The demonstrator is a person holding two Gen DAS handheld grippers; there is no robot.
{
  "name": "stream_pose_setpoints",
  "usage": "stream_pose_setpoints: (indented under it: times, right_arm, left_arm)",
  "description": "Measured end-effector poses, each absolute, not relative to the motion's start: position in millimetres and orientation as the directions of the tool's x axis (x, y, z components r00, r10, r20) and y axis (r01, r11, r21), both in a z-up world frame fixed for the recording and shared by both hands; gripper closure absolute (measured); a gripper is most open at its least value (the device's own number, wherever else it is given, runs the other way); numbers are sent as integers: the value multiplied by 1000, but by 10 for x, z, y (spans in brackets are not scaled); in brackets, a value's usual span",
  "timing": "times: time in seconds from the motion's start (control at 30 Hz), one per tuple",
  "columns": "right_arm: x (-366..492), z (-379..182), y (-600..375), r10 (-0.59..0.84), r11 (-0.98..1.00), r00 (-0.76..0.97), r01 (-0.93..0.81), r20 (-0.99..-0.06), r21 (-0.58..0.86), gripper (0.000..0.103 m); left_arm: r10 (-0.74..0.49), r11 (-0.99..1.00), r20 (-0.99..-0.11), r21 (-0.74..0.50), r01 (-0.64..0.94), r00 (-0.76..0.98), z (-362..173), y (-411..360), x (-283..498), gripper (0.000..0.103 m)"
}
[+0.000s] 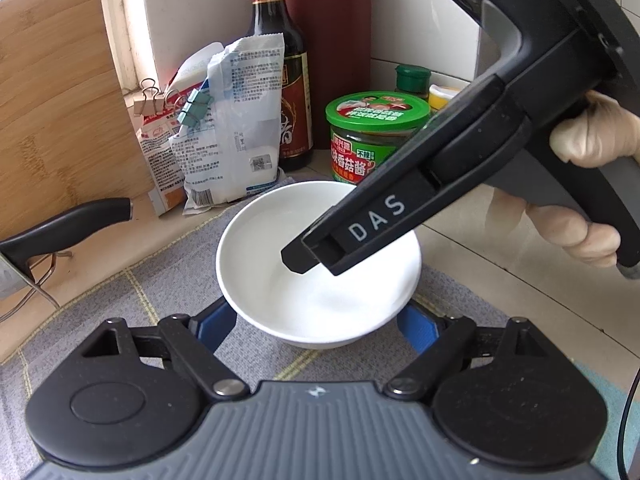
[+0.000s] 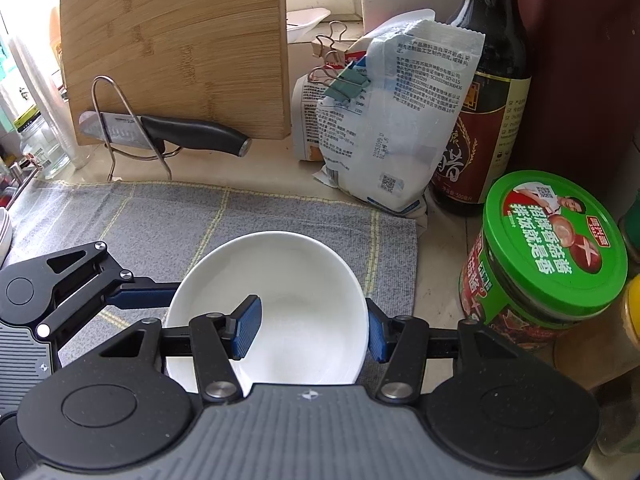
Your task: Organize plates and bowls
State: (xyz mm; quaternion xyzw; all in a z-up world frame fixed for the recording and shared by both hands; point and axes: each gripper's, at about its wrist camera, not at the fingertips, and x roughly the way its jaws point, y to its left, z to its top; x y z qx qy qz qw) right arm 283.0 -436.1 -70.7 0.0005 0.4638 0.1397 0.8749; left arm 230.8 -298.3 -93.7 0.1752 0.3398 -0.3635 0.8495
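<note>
A white bowl (image 1: 280, 256) stands upright on a grey cloth mat (image 1: 120, 308); it also shows in the right wrist view (image 2: 296, 280). My left gripper (image 1: 316, 330) is open, with a blue pad on each side of the bowl's base, outside it. My right gripper (image 2: 314, 330) is open across the bowl's right rim: one pad (image 2: 248, 326) is inside the bowl, the other (image 2: 376, 338) outside the wall. In the left wrist view the right gripper (image 1: 308, 256) reaches into the bowl from the upper right. The bowl is empty.
Behind the bowl stand clipped bags (image 2: 392, 120), a dark sauce bottle (image 2: 488, 92), a green-lidded jar (image 2: 548, 252) and a dark red canister (image 1: 324, 52). A bamboo board (image 2: 176, 44) and a knife on a wire rack (image 2: 172, 132) are at the left. More white dishes (image 2: 3, 232) show at the left edge.
</note>
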Motion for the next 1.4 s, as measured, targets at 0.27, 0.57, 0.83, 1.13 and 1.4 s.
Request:
stream_pose_setpoints:
  times: [0.27,0.57,0.83,1.13,1.4]
  right_arm:
    - [2641,-626,-4247,269,952,528,-274,-806,138,44]
    - [2395,-506,-3984,313,934,530,-324,-788,154,44]
    - [2147,-416,-3647,361,907,522,-389,-772,161,44]
    - [1908,-282,-3188,414,869,504,-468,-758,163,44]
    - [1782,-201,-2740,468,822,472,-544,-747,171,44]
  left_arm:
    - [-469,691,-729,48,721,499,-819,-2823,2113,16]
    - [-438,721,-732,61,691,522,-672,-2580,1840,16]
    - [-406,762,-732,59,645,546,-530,-2273,1569,16]
    - [-357,810,-729,70,582,585,-391,-1885,1249,16]
    - [-295,860,-729,79,504,617,-266,-1500,1033,16]
